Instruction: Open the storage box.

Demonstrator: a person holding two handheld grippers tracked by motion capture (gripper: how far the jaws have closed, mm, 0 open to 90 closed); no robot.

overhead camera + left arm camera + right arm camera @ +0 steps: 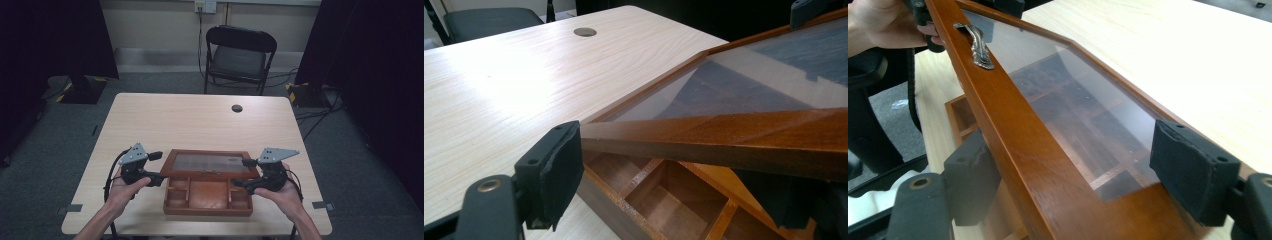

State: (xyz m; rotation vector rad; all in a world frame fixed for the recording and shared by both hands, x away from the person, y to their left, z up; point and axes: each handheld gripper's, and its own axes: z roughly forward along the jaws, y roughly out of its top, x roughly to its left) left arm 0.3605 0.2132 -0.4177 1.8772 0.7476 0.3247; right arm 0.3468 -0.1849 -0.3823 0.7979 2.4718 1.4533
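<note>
A brown wooden box point(207, 208) with several compartments sits at the table's near edge. Its glass-paned lid point(210, 163) is raised partway and tilts back on its far hinge. My left gripper point(157, 167) is shut on the lid's front rail at the left corner. My right gripper point(244, 173) is shut on the same rail at the right corner. In the left gripper view the rail point(724, 135) lies between the two pads point(555, 172), above the open compartments point(664, 200). In the right gripper view the pads point(1193, 175) clamp the rail point(1013, 125) below a metal handle point(979, 45).
The pale wooden table point(190, 120) has a round cable hole point(237, 108) towards its far edge. A black folding chair point(239, 55) stands behind the table. Dark curtains hang at both sides and cables lie on the grey floor at the right.
</note>
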